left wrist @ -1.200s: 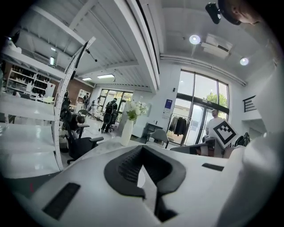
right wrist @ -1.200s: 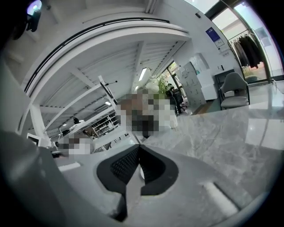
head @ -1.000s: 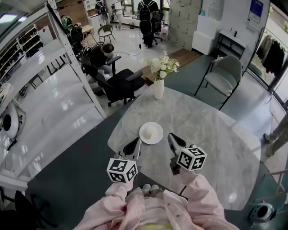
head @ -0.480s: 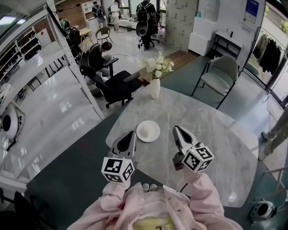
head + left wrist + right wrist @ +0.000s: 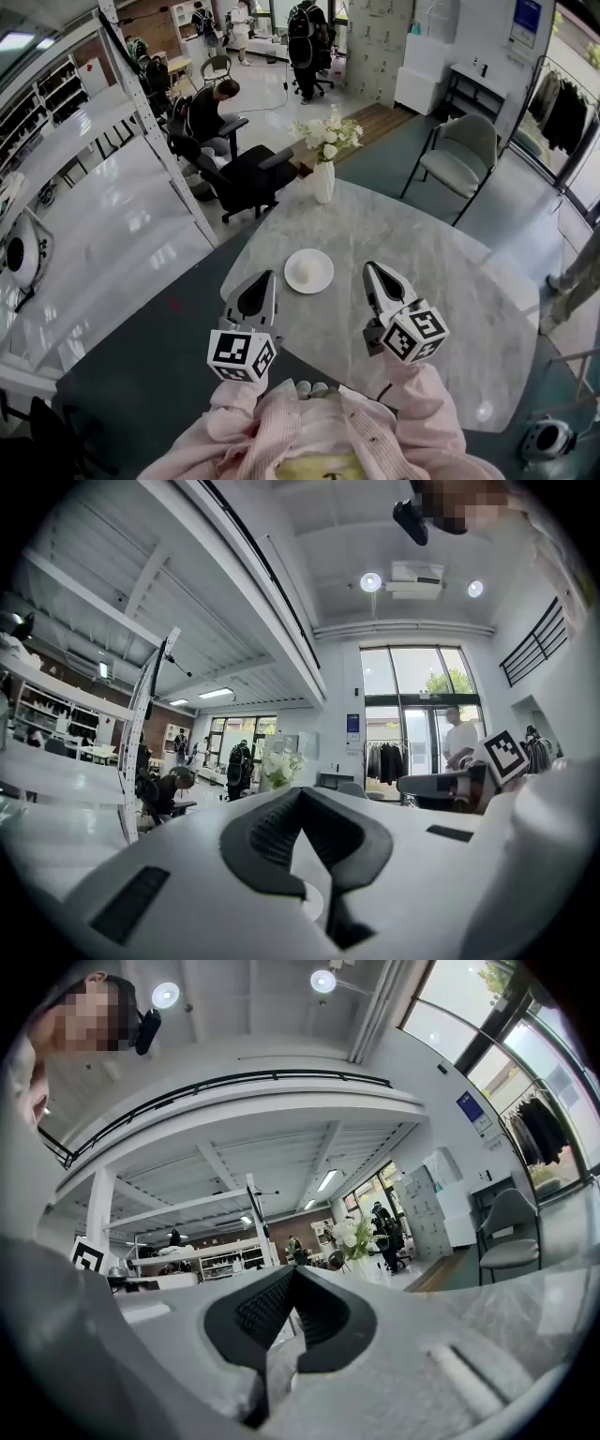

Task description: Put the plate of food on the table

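Observation:
A white plate (image 5: pixel 308 270) holding a pale, roundish piece of food rests on the grey marble table (image 5: pixel 441 272), toward its near-left side. My left gripper (image 5: pixel 259 279) hovers just left of the plate near the table's edge, jaws shut and empty. My right gripper (image 5: pixel 374 271) hovers to the right of the plate, jaws also shut and empty. Both point away from me and upward. In the left gripper view the left gripper (image 5: pixel 302 794) shows black pads closed together; in the right gripper view the right gripper (image 5: pixel 292 1275) looks the same.
A white vase of flowers (image 5: pixel 324 178) stands at the table's far edge. A black office chair (image 5: pixel 248 178) sits beyond it on the left and a grey chair (image 5: pixel 464 159) on the right. A white shelving rack (image 5: pixel 84 122) runs along the left; people are farther back.
Both grippers have drawn back from the plate toward me and spread slightly apart, tilting upward. The plate stays where it was on the table.

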Demonstrator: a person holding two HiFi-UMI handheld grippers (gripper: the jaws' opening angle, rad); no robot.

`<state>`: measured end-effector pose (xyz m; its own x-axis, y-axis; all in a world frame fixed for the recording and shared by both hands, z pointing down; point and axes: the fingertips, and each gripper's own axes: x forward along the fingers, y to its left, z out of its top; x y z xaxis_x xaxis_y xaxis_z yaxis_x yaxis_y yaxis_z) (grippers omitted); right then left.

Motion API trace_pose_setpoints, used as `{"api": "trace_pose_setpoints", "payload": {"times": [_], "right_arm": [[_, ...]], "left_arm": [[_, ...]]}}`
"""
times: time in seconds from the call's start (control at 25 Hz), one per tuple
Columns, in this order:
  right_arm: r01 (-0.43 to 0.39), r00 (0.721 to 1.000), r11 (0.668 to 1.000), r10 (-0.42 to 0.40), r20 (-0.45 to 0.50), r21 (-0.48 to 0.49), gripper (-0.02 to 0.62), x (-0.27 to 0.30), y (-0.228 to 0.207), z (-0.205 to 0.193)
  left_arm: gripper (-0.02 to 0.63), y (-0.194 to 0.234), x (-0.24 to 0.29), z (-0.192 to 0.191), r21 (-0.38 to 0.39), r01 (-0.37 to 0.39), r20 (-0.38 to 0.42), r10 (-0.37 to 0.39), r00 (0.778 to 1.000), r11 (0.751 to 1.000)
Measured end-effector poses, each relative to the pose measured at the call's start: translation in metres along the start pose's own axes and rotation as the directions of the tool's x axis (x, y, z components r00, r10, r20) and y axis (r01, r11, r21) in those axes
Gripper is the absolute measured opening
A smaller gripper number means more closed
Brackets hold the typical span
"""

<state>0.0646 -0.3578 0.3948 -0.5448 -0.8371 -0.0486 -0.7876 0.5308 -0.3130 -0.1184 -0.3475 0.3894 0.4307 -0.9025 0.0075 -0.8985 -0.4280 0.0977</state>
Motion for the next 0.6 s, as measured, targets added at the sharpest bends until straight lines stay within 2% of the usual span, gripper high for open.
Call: {"api": "trace_pose_setpoints", "payload": {"times": [0.6], "right_arm": [[0.053,0.998,0.998,-0.054,-0.018,-0.034,0.005,0.0,-0.007,-0.006]], "left_arm": [[-0.008,0.012,0.0,-0.004,-0.01,-0.021,-0.025,0.021,0.999,1.0]]}}
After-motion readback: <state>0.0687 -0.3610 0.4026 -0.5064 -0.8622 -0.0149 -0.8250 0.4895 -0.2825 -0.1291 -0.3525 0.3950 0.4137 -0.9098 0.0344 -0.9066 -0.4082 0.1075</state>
